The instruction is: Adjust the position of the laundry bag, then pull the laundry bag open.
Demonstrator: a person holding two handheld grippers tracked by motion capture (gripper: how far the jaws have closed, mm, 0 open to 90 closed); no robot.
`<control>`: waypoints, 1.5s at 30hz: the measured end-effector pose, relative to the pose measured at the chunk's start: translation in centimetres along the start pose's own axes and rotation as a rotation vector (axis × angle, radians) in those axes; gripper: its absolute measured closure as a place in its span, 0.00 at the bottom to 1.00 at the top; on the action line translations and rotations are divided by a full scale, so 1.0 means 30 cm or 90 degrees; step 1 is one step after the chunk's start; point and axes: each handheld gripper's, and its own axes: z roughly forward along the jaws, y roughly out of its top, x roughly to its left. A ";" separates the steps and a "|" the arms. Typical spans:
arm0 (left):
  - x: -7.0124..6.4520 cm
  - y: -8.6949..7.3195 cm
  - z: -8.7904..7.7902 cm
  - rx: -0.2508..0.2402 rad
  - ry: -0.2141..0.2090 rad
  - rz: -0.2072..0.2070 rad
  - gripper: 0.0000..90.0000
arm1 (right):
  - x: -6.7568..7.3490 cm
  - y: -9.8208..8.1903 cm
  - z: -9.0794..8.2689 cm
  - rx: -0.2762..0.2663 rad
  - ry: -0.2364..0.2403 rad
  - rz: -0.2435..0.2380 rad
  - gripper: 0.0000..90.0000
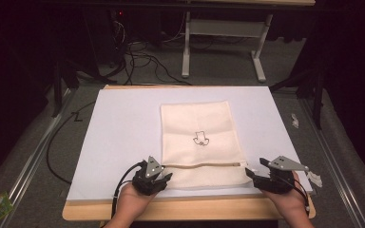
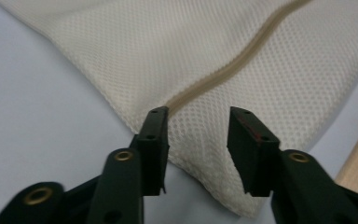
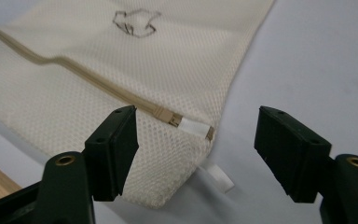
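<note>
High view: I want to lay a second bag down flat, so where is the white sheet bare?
The white sheet is bare left of the mesh bag, out to its left edge, and in a narrower strip right of the bag. Behind the bag a thin band stays free. The near edge is crowded: the left gripper and right gripper flank the bag's zipper ends.

Left gripper (image 1: 167, 176): black body, grey three-cornered plate on top with small dark holes, black cable trailing back past the wrist. Right gripper (image 1: 255, 167): same black build, its grey plate longer and flatter, thin black cable along the hand. Left hand (image 1: 134, 198) and right hand (image 1: 289, 199) bare, no sleeves in view. Seen close, each jaw is a black block with a flat pad face, small round screw holes, brass-coloured eyelets at the pivots. One left pad (image 2: 251, 144) carries faint reddish marks on its edge.
</note>
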 end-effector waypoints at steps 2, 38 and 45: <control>0.003 0.002 -0.009 -0.016 0.010 -0.003 0.54 | -0.001 -0.014 0.041 0.032 0.003 0.005 0.40; -0.001 0.028 -0.005 -0.054 -0.027 -0.060 0.43 | -0.008 -0.013 0.074 0.057 0.058 -0.005 0.98; -0.034 0.047 -0.008 -0.062 -0.060 -0.052 0.47 | -0.024 0.004 0.047 0.022 0.081 -0.001 0.98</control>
